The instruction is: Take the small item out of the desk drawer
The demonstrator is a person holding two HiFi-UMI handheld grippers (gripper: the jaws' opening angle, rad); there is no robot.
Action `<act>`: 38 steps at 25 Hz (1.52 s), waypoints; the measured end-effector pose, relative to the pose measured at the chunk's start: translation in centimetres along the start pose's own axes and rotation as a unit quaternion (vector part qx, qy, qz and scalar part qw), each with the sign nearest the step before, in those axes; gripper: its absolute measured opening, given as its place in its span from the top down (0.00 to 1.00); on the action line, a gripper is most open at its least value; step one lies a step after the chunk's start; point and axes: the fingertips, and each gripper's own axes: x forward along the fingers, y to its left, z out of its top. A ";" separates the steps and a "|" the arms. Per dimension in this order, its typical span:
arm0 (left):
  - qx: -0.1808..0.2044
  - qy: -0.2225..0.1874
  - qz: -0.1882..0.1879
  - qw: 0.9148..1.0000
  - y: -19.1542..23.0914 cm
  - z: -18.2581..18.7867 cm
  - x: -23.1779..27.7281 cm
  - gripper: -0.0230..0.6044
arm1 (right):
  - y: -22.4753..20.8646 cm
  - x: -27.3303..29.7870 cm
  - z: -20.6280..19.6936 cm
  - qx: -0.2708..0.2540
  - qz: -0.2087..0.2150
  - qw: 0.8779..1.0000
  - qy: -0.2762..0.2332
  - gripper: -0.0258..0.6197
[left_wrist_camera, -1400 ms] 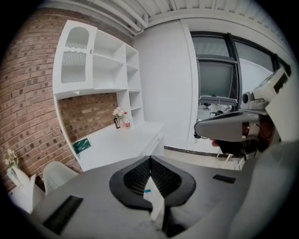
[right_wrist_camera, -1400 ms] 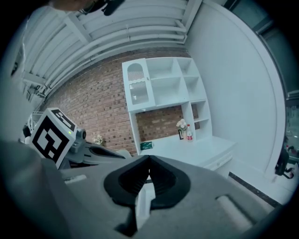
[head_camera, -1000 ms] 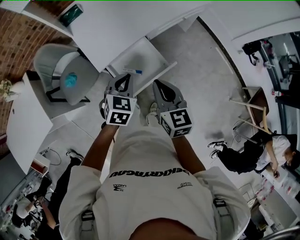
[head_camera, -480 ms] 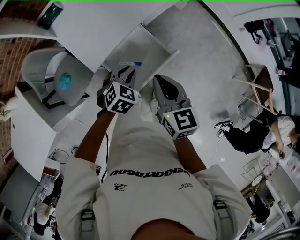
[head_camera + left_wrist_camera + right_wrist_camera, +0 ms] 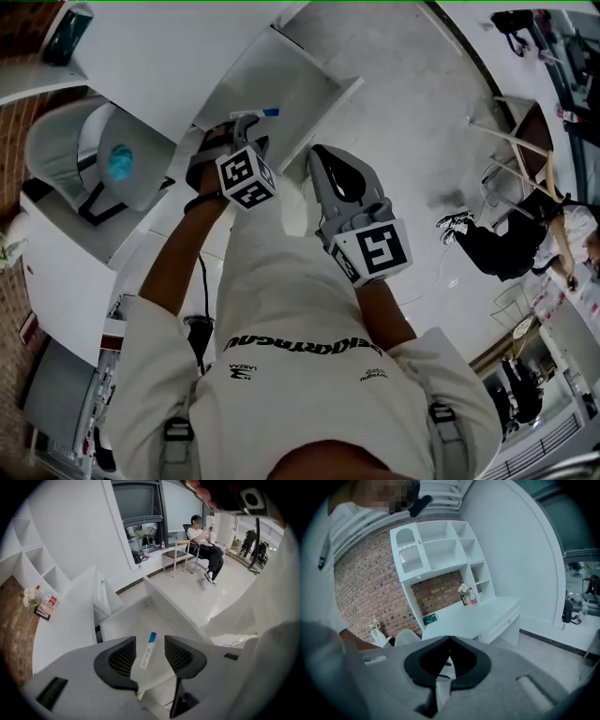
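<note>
The white desk drawer (image 5: 298, 82) stands pulled out, and a small white tube with a blue cap (image 5: 262, 113) lies on its floor near the front edge. My left gripper (image 5: 246, 131) hangs right above that tube. Its jaws are opening, and the tube (image 5: 146, 650) shows in the gap between them, lying on the drawer floor (image 5: 136, 616) with neither pad touching it. My right gripper (image 5: 325, 159) is held beside the drawer over the floor. In the right gripper view it (image 5: 449, 639) is shut with nothing in it.
The white desk top (image 5: 159, 56) runs left of the drawer, with a green item (image 5: 67, 33) at its far end. A grey chair (image 5: 89, 159) stands under the desk. A wooden chair (image 5: 511, 117) and a seated person (image 5: 502, 248) are at the right.
My left gripper has reached forward to the drawer's front edge and its jaws have opened over the tube. The right gripper has stayed shut beside it.
</note>
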 end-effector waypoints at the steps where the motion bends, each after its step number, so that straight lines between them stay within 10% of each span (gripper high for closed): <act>1: 0.011 0.004 -0.003 1.000 0.0 -0.2 0.7 0.67 | -0.1 0.1 -0.2 -0.002 -0.003 1.000 0.001 0.96; 15: 0.177 0.078 -0.004 0.981 -0.2 -4.4 10.6 0.66 | -0.3 1.3 -4.0 -0.018 -0.034 0.998 0.041 0.96; 38: 0.158 0.108 -0.057 0.980 -1.0 -7.5 19.8 0.76 | -3.1 2.0 -6.9 0.006 -0.076 0.994 0.078 0.96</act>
